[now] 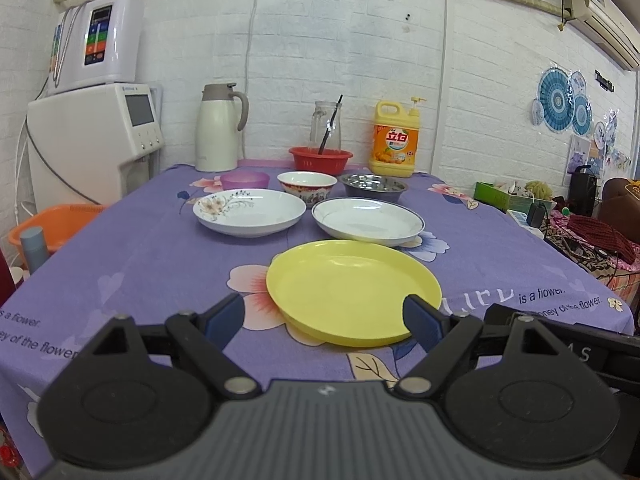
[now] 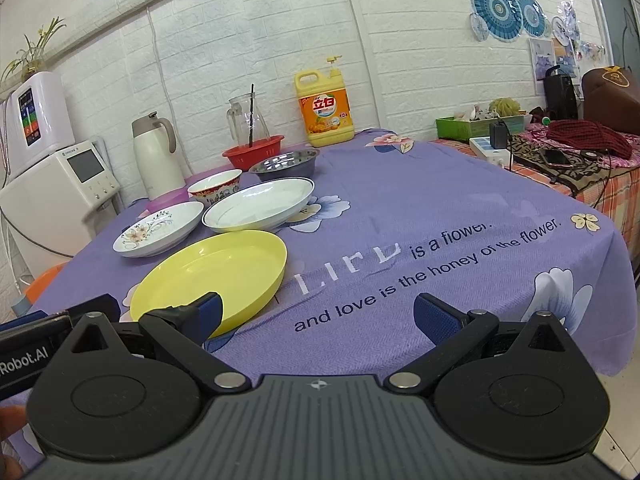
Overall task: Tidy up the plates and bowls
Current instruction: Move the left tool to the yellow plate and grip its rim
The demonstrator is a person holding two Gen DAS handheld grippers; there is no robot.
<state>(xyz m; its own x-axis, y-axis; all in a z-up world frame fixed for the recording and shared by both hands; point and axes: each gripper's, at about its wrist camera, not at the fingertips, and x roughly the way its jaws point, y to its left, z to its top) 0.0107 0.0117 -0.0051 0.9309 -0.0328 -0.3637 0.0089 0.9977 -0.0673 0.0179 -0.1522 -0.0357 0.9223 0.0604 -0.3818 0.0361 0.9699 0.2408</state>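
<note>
Lettering runs across the purple floral cloth (image 2: 400, 208) on the surface: "is a flower." and "and love is the honey of the flower." A casing at the left edge of the right wrist view reads "Robot.AI". The yellow detergent jug (image 1: 396, 138) at twelve o'clock by the wall carries an orange label with Chinese characters.

Both hand-held grippers are released, with nothing between the blue pads. The left hand-held gripper (image 1: 322, 316) hangs above the near rim of the yellow plate (image 1: 352, 290), which lies empty at the near centre of the surface; whether a pad touches the rim I cannot tell. The right hand-held gripper (image 2: 318, 314) hovers over bare cloth, the yellow plate at its ten o'clock.

Beyond the yellow plate sit two empty white plates: a flowered plate (image 1: 250, 212) at eleven o'clock and a blue-rimmed plate (image 1: 368, 222) at one o'clock. Behind them stand a pink plastic bowl (image 1: 245, 180), a red-patterned china bowl (image 1: 307, 186) and a steel bowl (image 1: 374, 186). Further back, a red basket (image 1: 320, 159) holds a glass pitcher (image 1: 326, 126) with a dark stick in it, and a cream thermos jug (image 1: 218, 128) stands at eleven o'clock.
</note>
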